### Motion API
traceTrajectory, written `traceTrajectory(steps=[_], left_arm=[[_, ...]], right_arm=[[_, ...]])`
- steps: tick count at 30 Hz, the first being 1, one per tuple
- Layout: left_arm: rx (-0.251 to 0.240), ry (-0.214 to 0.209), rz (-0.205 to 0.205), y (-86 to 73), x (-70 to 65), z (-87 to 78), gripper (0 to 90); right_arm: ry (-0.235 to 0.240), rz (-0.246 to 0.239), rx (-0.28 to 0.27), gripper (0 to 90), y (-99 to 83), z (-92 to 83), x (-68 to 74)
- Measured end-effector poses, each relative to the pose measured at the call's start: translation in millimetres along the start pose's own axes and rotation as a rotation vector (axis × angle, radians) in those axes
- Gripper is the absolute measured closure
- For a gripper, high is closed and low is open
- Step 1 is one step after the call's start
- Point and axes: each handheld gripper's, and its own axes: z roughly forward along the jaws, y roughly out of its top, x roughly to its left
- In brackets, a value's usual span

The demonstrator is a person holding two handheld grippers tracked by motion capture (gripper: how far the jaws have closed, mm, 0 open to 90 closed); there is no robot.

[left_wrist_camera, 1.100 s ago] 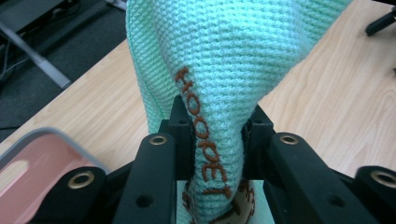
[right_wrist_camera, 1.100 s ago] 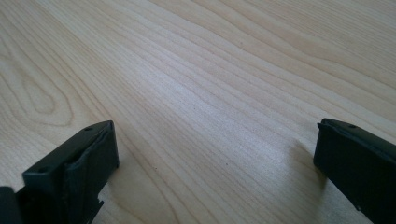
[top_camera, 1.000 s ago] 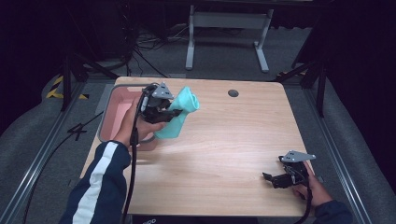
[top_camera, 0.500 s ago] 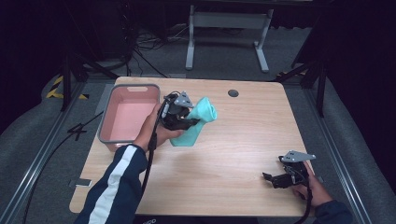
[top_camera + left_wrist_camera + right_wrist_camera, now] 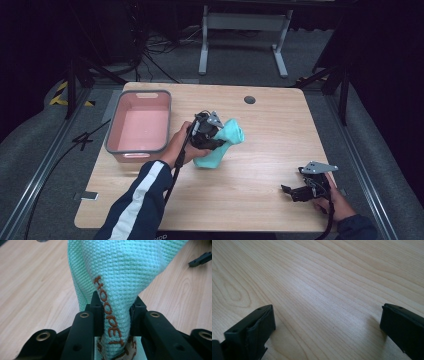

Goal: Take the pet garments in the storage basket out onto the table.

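A mint-green knitted cloth (image 5: 225,142) with orange stitched lettering hangs over the middle of the wooden table (image 5: 260,190). My left gripper (image 5: 212,136) is shut on the cloth, which drapes from its jaws down to the tabletop. In the left gripper view the cloth (image 5: 120,277) is pinched between the two black jaws, and the left gripper (image 5: 113,315) holds it bunched. My right gripper (image 5: 292,192) rests low near the table's front right corner, open, with nothing between its jaws. Bare wood lies between the two jaws of the right gripper (image 5: 327,322).
A pink tub (image 5: 114,142) with a grey rim stands at the table's left side, just left of the held cloth. A dark round grommet (image 5: 249,99) sits near the far edge. Cables trail off the table's left side to the floor.
My left gripper has carried the cloth from above the pink tub rightward and nearer, to the table's middle, lowering it. The right gripper has stayed where it was.
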Motion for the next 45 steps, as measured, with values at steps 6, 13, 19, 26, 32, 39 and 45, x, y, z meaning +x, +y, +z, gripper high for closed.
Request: traceTrajectory(steps=[6,13,19,26,32,39,45], left_arm=[[0.037,-0.01,-0.021,-6.4,1.4,22.0,71.1],[0.057,-0.012,-0.043,-12.6,0.9,39.9,69.8],[0.083,-0.009,-0.049,-15.4,-1.4,52.1,62.3],[0.072,-0.018,-0.068,-17.0,-2.5,51.3,45.5],[0.054,-0.001,-0.05,-15.9,-6.1,44.2,38.5],[0.044,0.004,-0.039,-15.4,-9.1,38.0,37.8],[0.048,0.005,-0.023,-16.0,-10.7,31.4,35.4]], right_arm=[[0.0,0.0,0.0,0.3,0.0,0.0,0.0],[0.0,0.0,0.0,0.3,0.0,0.0,0.0],[0.0,0.001,0.0,0.3,0.0,0.0,0.0],[0.0,0.001,0.0,0.3,0.0,0.0,0.1],[0.0,0.0,0.0,0.3,-0.1,-0.1,0.0],[0.0,0.0,0.0,0.3,-0.2,-0.1,0.0],[0.0,0.0,0.0,0.3,-0.1,-0.2,0.0]])
